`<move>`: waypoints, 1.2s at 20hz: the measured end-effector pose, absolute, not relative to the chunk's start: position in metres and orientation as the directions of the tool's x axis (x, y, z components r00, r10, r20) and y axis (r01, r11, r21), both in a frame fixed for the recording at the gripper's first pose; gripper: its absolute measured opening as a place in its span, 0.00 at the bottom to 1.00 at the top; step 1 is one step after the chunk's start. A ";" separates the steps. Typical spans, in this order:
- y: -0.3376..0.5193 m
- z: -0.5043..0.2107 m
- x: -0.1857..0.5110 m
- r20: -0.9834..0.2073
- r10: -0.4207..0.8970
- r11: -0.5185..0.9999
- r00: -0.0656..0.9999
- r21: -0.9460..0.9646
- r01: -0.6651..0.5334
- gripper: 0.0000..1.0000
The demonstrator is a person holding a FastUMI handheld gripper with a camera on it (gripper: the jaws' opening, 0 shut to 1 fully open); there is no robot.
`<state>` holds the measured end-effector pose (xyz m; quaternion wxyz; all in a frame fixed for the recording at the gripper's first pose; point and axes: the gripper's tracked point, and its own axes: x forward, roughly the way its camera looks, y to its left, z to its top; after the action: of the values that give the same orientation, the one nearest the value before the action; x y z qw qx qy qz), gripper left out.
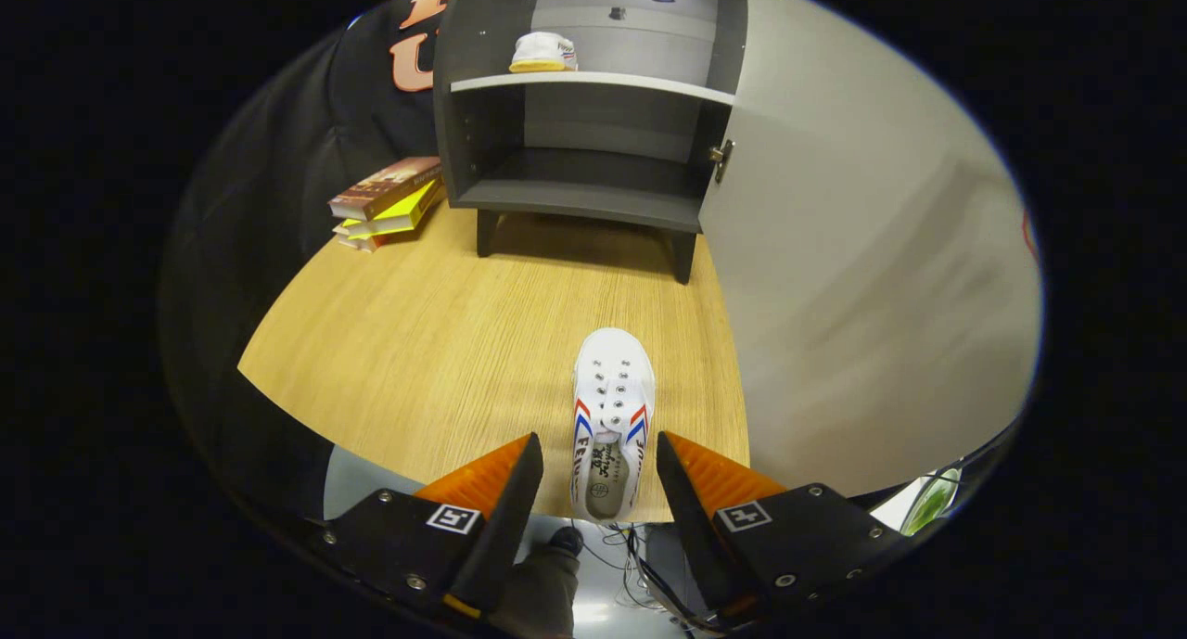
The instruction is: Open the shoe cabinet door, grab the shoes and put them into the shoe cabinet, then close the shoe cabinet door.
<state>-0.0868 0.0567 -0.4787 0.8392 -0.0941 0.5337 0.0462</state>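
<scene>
The gripper (599, 458) hangs over the near edge of the wooden table (417, 342) with its two fingers spread wide apart, gripping nothing. Between them lies a white shoe (612, 407) with red and blue stripes on its sides, heel toward the gripper and toe pointing away toward the cabinet. The heel end sits right at the table's near edge, and neither finger touches the shoe; there is a clear gap on both sides.

Farther off, at the back of the table, stands the dark grey shoe cabinet (584, 110) on short legs. Its door (835, 249) is swung fully open to the right, and its pale inner face reaches toward the near side, right of the shoe. A small metal hinge (721, 157) shows where the door meets the cabinet's right wall. Inside, a light shelf (593, 83) splits the cabinet into an upper and a lower compartment. A second white shoe (543, 53) with a yellowish sole already rests on the upper shelf, toward its left side. The lower compartment has only its dark floor showing.

To the left of the cabinet, a small stack of books (385, 203) lies on the table, just beside the cabinet's left wall, a brown cover on top and yellow ones beneath.

Below the table's near edge, between the fingers, some cables (631, 551) trail across a pale floor.
</scene>
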 end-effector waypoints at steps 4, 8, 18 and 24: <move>0.041 -0.514 -0.086 -0.927 -0.085 0.966 0.366 -0.167 -0.199 0.79; 0.033 -0.535 -0.080 -0.935 -0.123 0.962 0.333 -0.195 -0.191 0.80; 0.019 -0.572 -0.079 -0.957 -0.141 0.960 0.254 -0.195 -0.202 0.74; 0.017 -0.588 -0.081 -0.967 -0.138 0.963 0.215 -0.182 -0.200 0.65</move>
<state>-0.0809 0.0170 -0.5882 0.7678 -0.1350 0.6260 0.0202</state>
